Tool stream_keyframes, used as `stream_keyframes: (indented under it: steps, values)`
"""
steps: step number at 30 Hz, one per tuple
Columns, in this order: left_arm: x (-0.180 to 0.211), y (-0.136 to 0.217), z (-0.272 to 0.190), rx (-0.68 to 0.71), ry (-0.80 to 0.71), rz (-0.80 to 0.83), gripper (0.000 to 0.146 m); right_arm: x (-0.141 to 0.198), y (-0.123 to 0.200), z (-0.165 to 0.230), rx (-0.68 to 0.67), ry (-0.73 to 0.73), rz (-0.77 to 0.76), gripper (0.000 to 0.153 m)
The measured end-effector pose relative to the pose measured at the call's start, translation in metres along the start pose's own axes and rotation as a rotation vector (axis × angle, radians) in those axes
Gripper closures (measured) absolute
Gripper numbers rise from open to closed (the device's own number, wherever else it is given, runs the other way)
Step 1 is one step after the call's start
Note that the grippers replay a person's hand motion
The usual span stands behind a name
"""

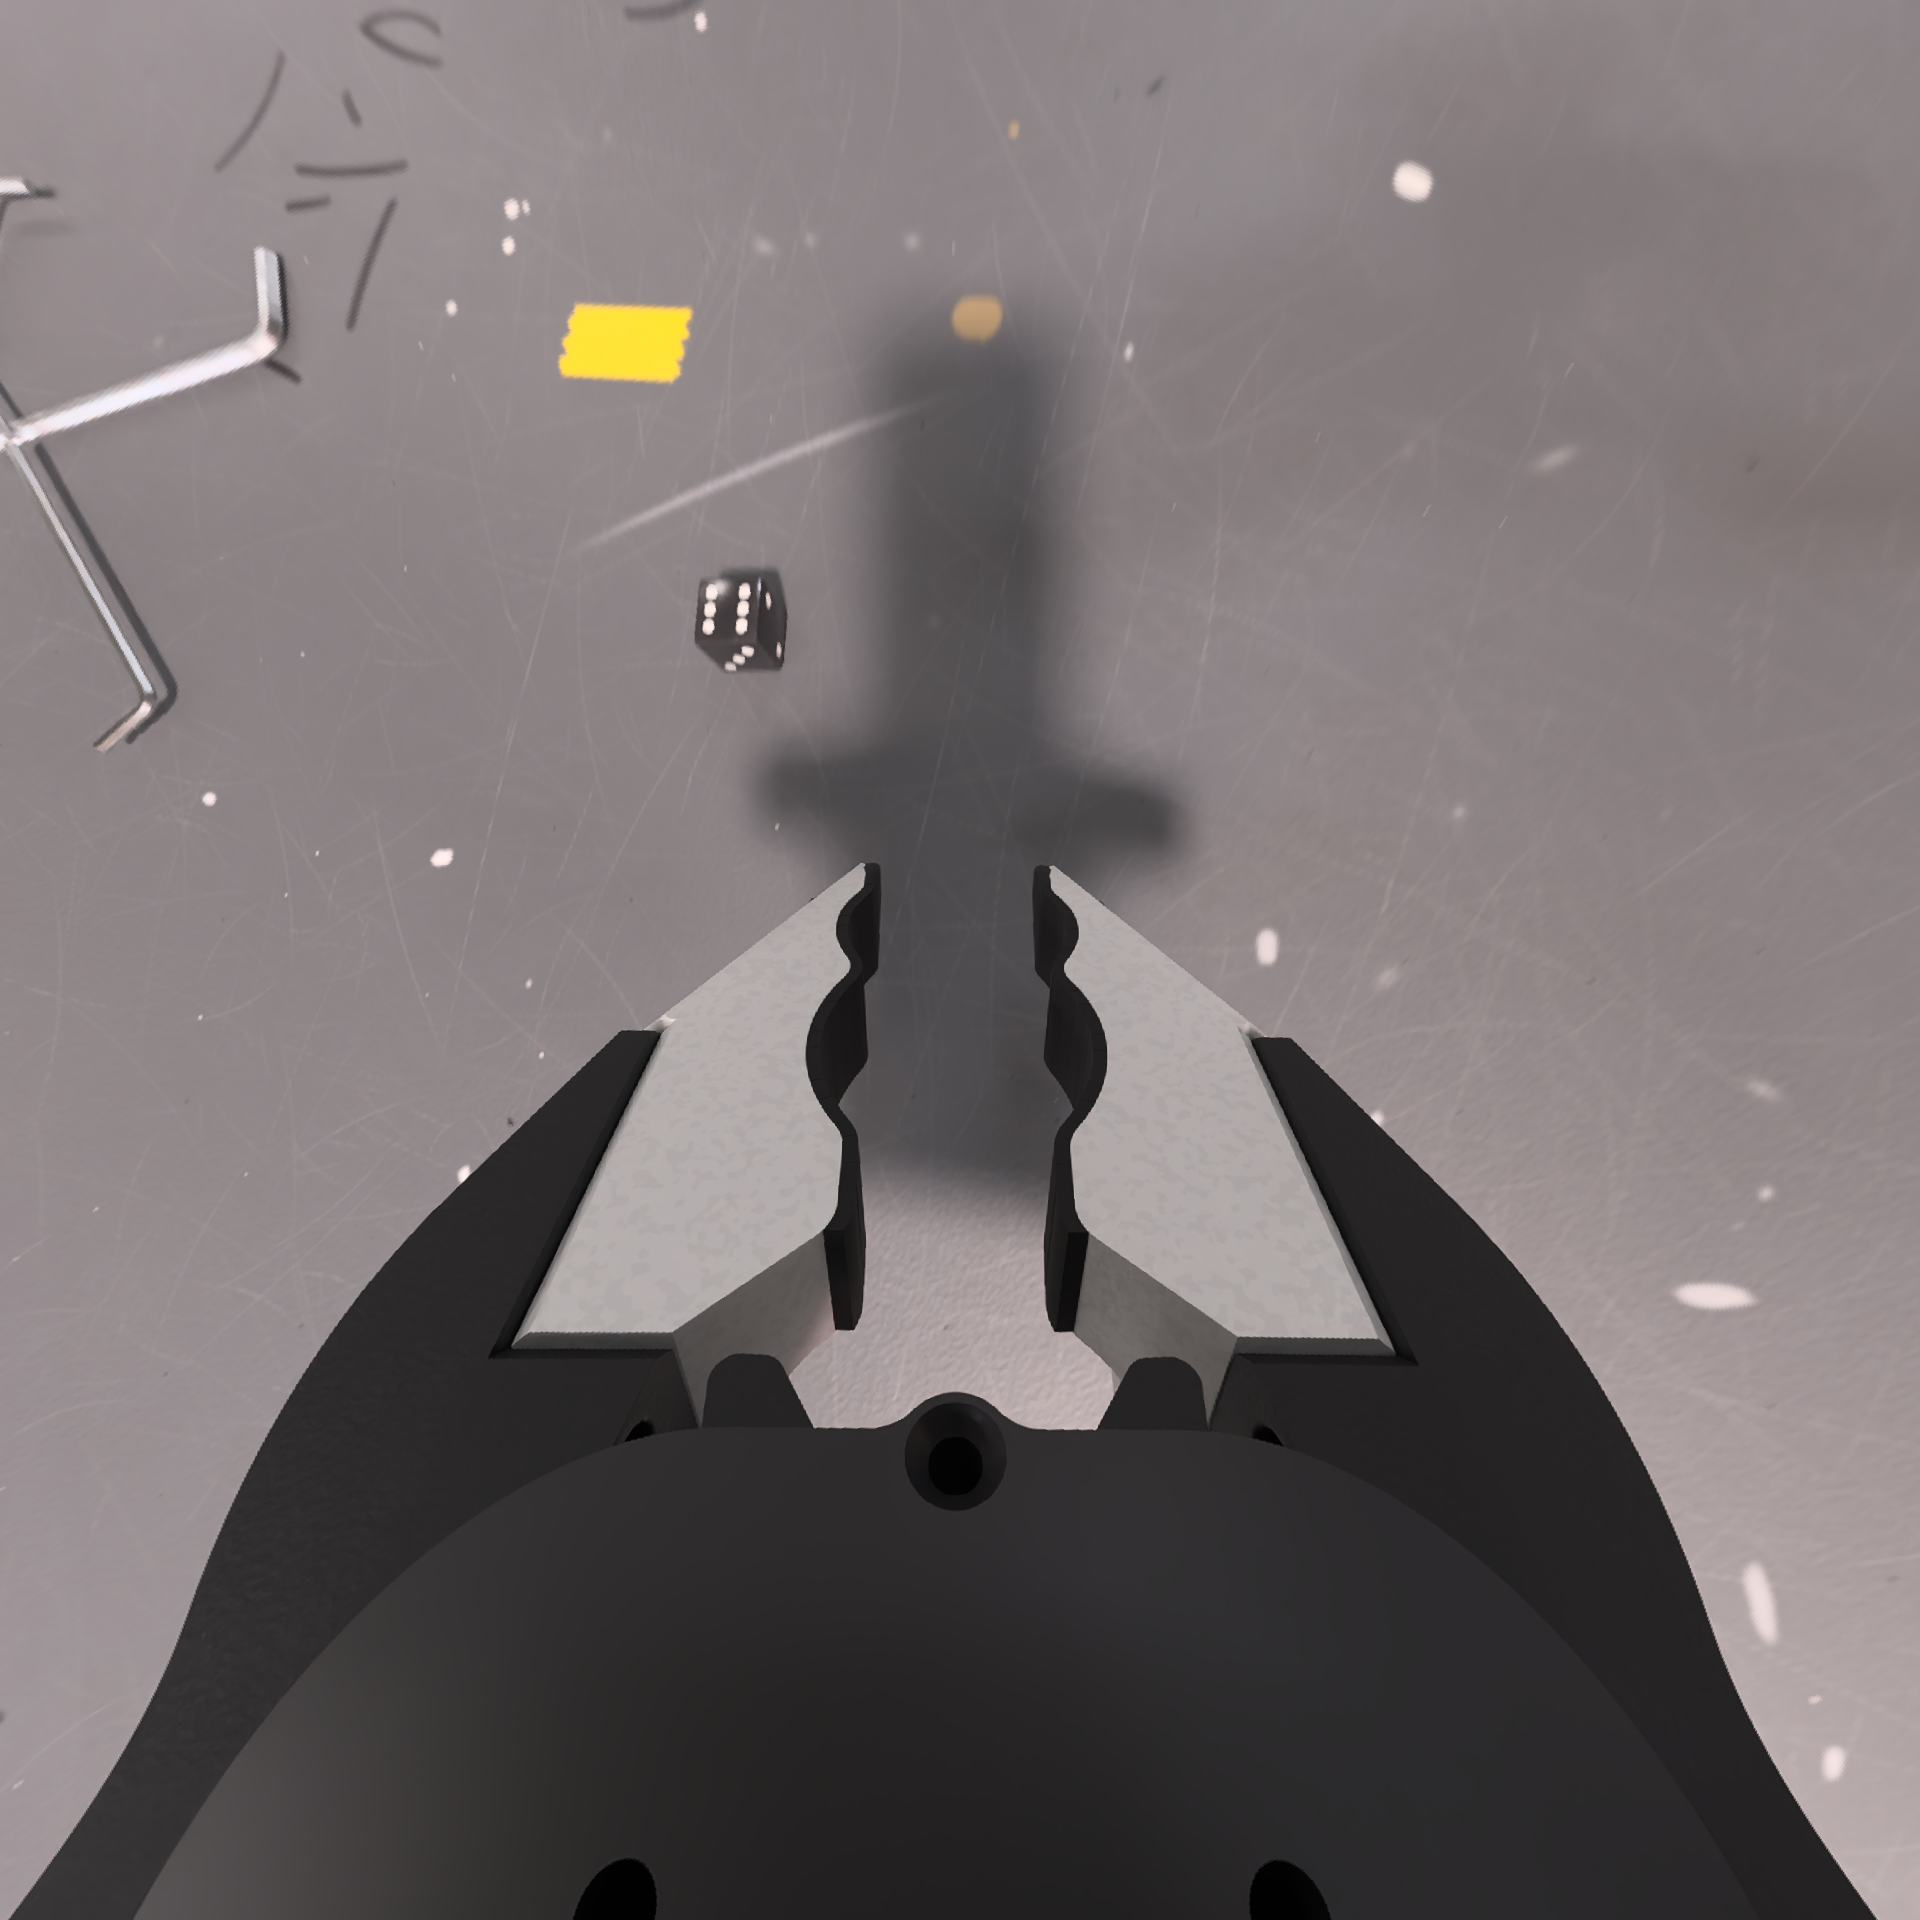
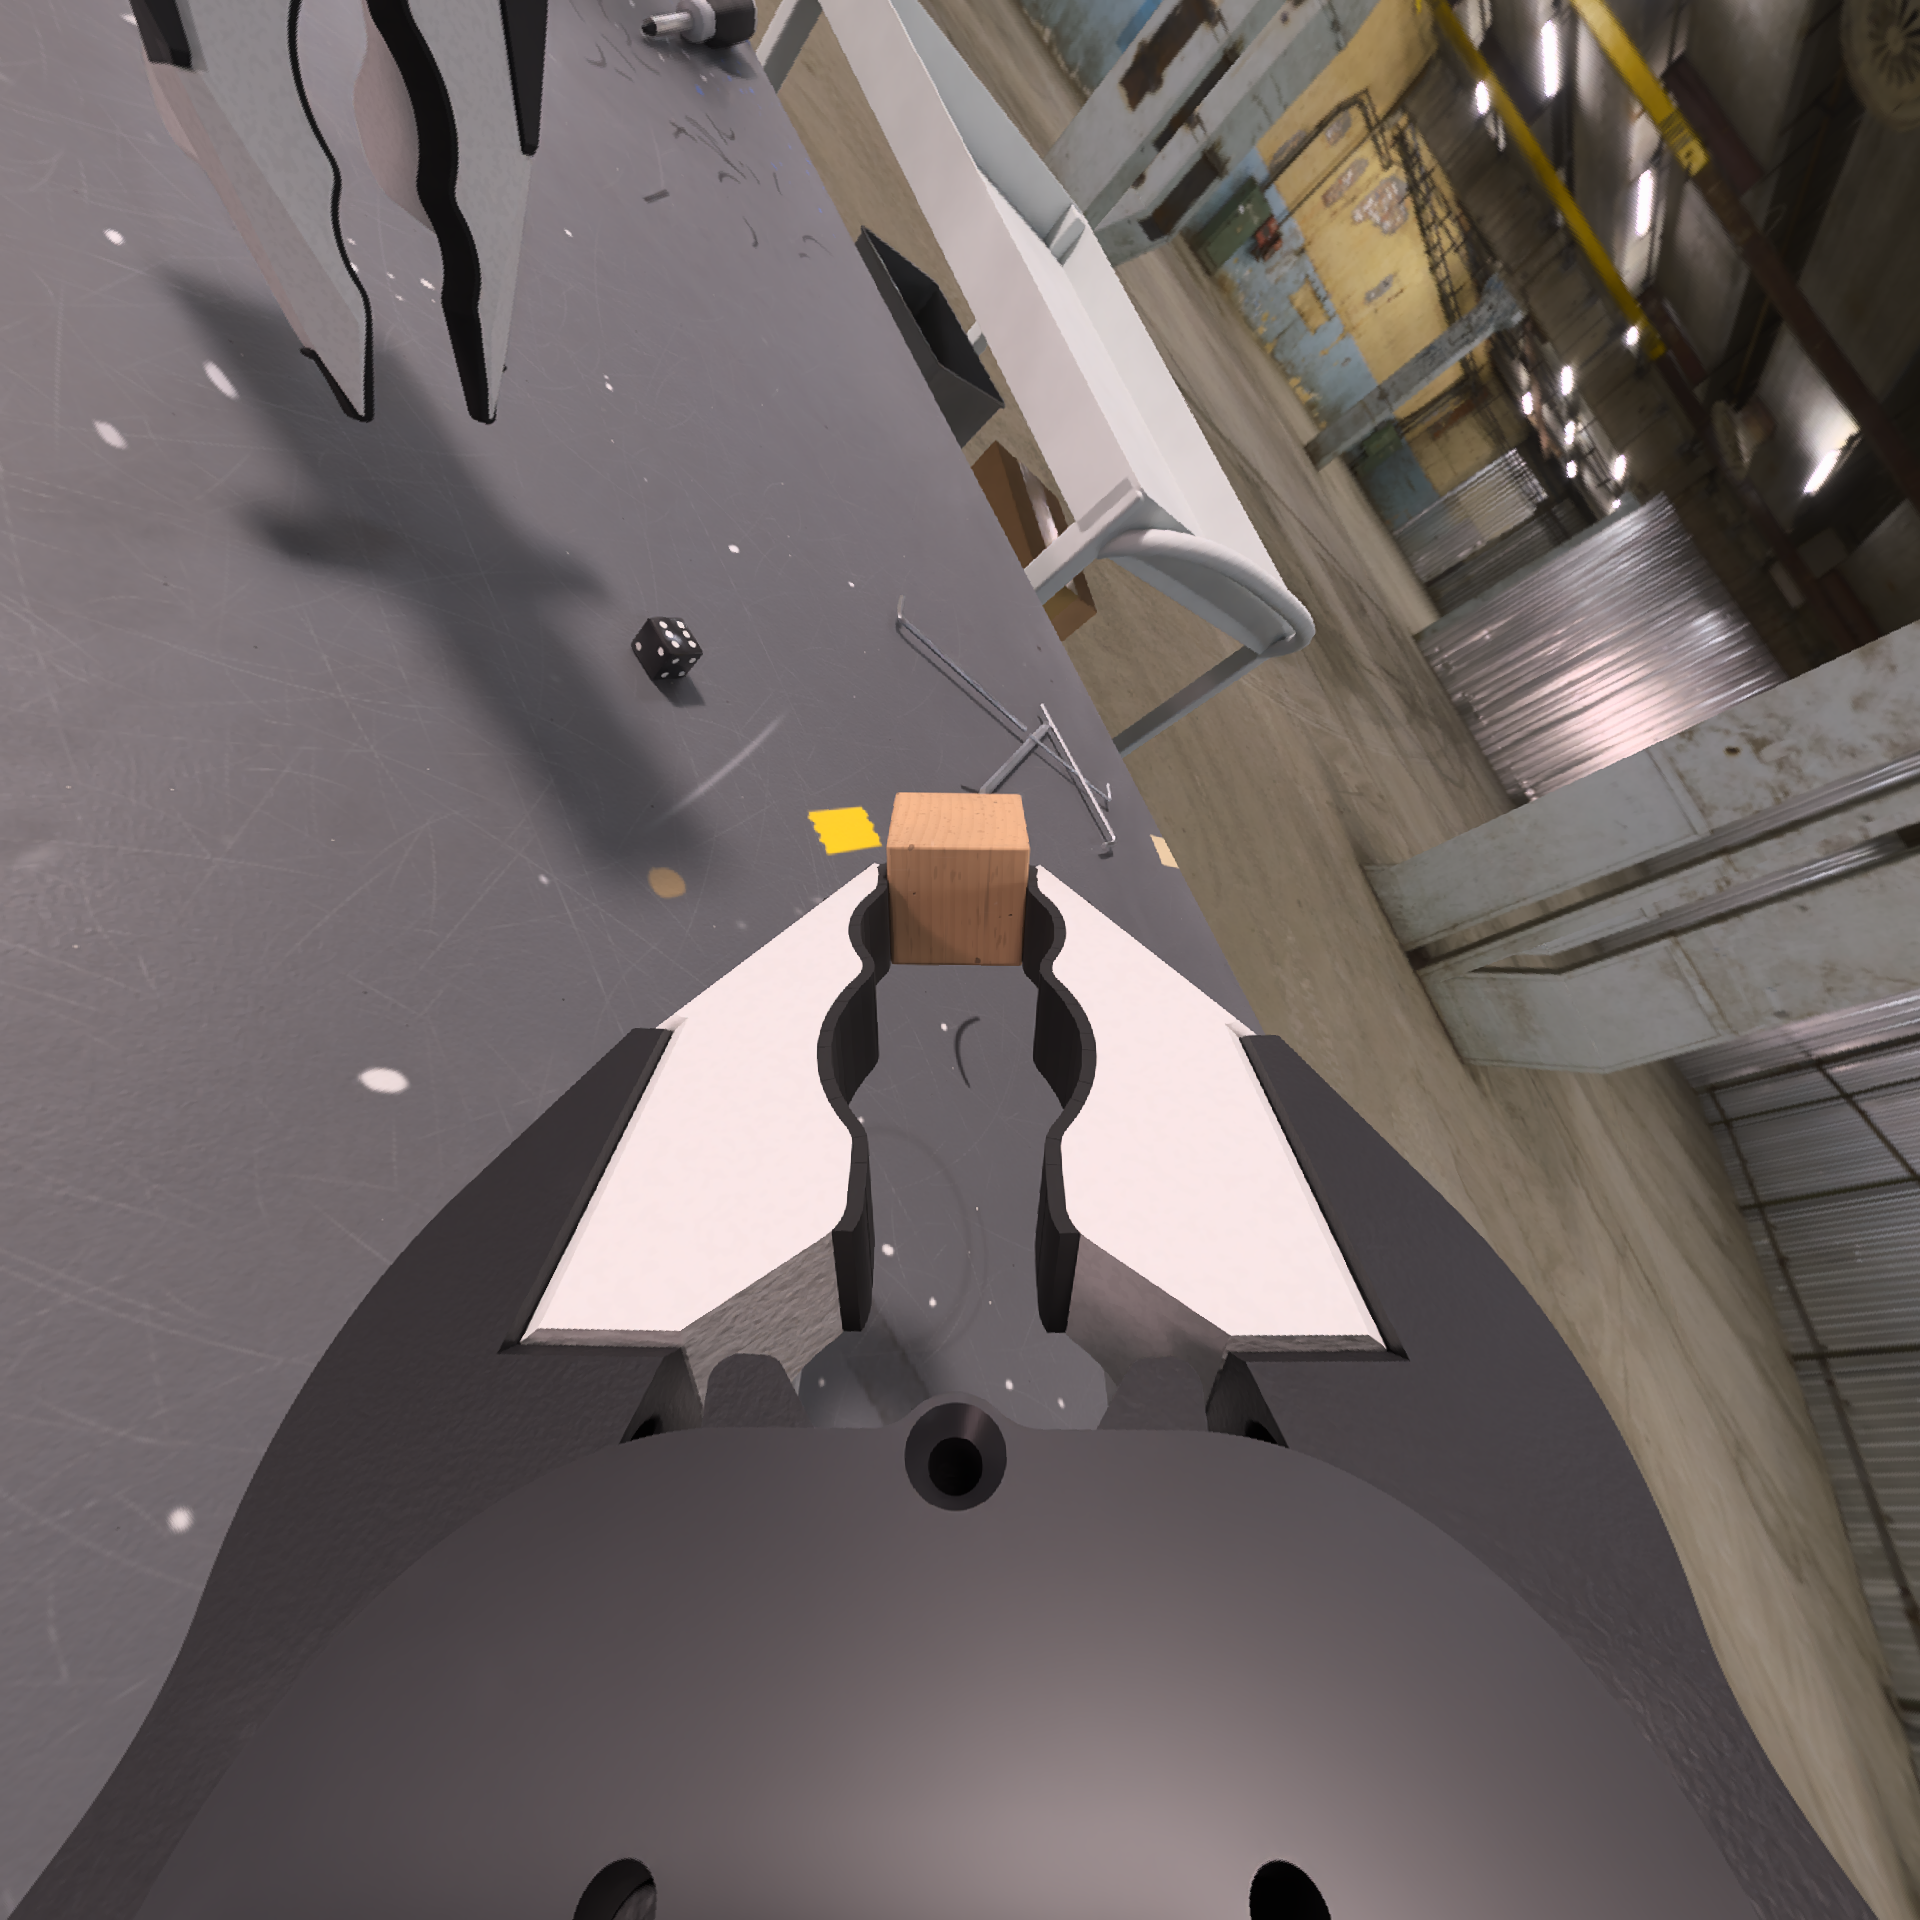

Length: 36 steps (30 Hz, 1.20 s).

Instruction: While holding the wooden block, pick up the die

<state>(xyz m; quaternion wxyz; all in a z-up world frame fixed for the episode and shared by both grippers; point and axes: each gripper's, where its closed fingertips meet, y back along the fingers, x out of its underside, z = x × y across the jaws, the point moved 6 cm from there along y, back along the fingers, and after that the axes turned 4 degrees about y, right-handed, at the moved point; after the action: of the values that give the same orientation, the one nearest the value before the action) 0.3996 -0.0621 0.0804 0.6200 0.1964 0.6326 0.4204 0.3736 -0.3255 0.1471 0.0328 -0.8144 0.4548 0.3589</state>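
Note:
A small black die (image 1: 741, 620) with white pips lies on the scratched grey table (image 1: 1455, 727); it also shows in the right wrist view (image 2: 667, 648). My left gripper (image 1: 956, 878) is open and empty above the table, the die ahead of it and to the left. It appears in the right wrist view (image 2: 421, 410) at the top left, pointing down. My right gripper (image 2: 958, 883) is shut on a light wooden block (image 2: 958, 881), held at its fingertips above the table.
Several silver hex keys (image 1: 135, 405) lie at the left, also seen by the table edge (image 2: 1029, 748). A yellow tape patch (image 1: 627, 342) lies beyond the die. The table edge (image 2: 1039, 582) runs diagonally; a white chair (image 2: 1143, 520) and a dark bin (image 2: 930, 332) stand past it.

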Motion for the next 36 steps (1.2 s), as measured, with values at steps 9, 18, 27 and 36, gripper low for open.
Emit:
stream_keyframes:
  steps: [9, 18, 27, 36]
  values:
    - [0.016, 0.001, 0.001, -0.009, -0.053, 0.122, 0.120, 0.001, 0.000, 0.000, -0.004, -0.001, 0.002, 0.128]
    - [0.028, 0.011, 0.004, 0.128, -0.207, 0.239, 0.105, 0.004, -0.002, 0.000, -0.008, -0.013, 0.010, 0.128]
    - [-0.006, -0.010, -0.028, 0.365, 0.069, 0.336, 0.137, 0.006, 0.000, -0.005, 0.021, -0.029, 0.023, 0.128]
    - [-0.019, -0.002, -0.081, 0.381, -0.195, 0.161, 0.117, 0.006, 0.003, -0.008, 0.030, -0.036, 0.022, 0.128]
